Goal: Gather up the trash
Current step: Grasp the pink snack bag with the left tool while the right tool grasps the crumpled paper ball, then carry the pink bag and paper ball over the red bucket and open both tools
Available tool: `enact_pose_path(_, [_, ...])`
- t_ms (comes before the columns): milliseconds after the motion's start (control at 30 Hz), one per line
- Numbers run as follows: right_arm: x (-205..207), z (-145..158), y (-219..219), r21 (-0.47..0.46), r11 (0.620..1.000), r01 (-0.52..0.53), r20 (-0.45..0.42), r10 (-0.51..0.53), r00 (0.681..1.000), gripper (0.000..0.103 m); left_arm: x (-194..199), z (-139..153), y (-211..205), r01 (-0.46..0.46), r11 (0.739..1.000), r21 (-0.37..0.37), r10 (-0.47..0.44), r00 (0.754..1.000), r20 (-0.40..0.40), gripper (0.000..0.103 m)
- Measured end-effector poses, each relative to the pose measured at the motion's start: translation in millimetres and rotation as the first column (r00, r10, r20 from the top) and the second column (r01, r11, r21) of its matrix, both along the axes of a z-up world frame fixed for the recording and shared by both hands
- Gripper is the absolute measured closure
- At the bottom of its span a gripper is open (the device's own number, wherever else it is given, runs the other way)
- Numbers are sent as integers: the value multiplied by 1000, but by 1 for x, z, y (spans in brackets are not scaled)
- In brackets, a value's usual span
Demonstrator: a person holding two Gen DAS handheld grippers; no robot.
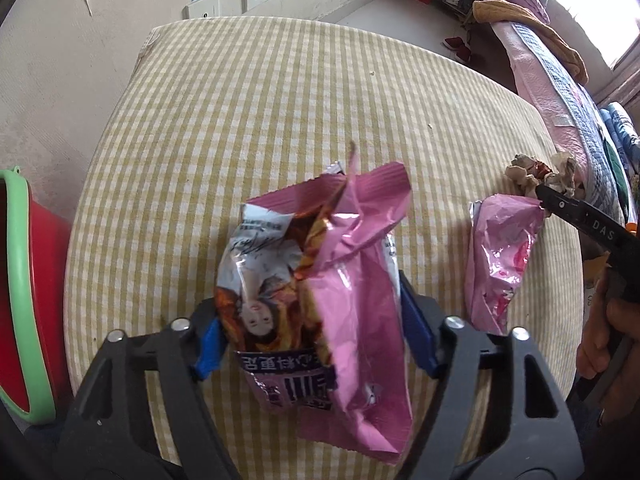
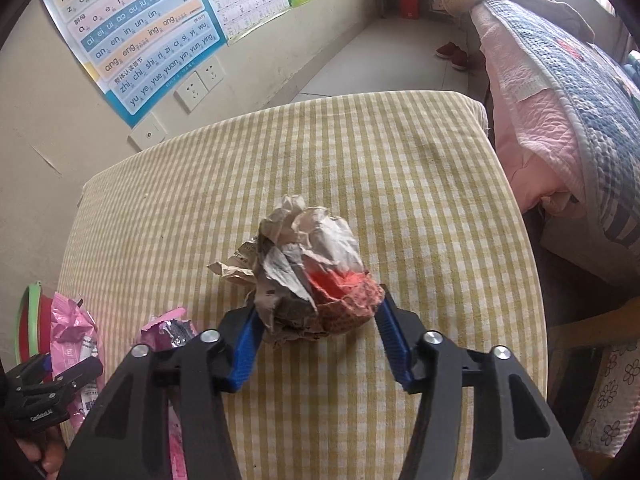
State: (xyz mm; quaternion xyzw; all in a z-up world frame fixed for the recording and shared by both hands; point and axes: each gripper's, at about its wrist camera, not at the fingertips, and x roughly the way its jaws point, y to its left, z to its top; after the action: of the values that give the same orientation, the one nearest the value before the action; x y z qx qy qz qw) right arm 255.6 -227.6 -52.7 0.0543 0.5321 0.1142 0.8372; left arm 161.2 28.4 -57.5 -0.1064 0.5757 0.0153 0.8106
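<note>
We are at the pick-up: left gripper [image 1: 308, 332] jaws pinch the pink snack bag [image 1: 320, 280] at frame centre, right gripper [image 2: 316, 340] jaws pinch the crumpled paper ball [image 2: 308, 276]. Next, carry both to the red bin [image 1: 20, 292], lower left.

place: home bedroom — quilted bed [image 2: 560, 92] | pinyin posters [image 2: 132, 36] | checked tablecloth [image 2: 360, 160]

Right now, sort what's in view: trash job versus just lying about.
Job: large pink snack bag, smaller pink wrapper, crumpled paper ball, red bin with green rim.
Lying about: red slippers, wall charts, quilts.
</note>
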Motion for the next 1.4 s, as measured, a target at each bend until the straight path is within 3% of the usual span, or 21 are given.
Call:
enact_pose_path(67, [-2, 4, 2, -10, 1000, -7, 9, 7, 1000, 63, -2, 2, -1, 11, 1000, -16, -10, 1000, 3, 47])
enact_pose_path(233, [-11, 19, -2, 1, 1000, 3, 32, -3, 999, 65, -10, 15, -3, 27, 999, -23, -27, 999, 23, 54])
enact_pose_path(833, [-92, 88, -2, -4, 1000, 9, 113, -8, 994, 65, -72, 74, 14, -37, 998, -52, 44, 990, 135, 54])
enact_pose_path(1400, [-146, 126, 49, -6, 996, -91, 179, 91, 980, 65, -129, 113, 44, -116, 990, -86, 133, 964, 232, 54])
